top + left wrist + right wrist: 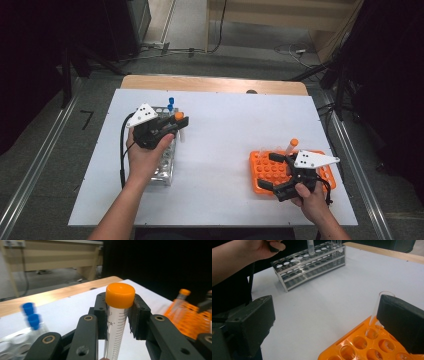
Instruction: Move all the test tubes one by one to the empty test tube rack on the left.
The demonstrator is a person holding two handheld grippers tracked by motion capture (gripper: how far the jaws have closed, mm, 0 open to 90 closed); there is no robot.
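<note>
Now, with the left gripper [120, 317] clamped on the tube [117, 327] and the right gripper [281, 172] agape, keep it upright toward the orange rack [265, 172].

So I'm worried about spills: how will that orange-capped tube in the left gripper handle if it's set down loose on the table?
The tube looks like smooth, stiff, clear plastic, so it may slip in the left gripper if the grip eases. Round and slim, it would probably roll lying flat and tip if stood upright. It looks empty, so likely light.
</note>
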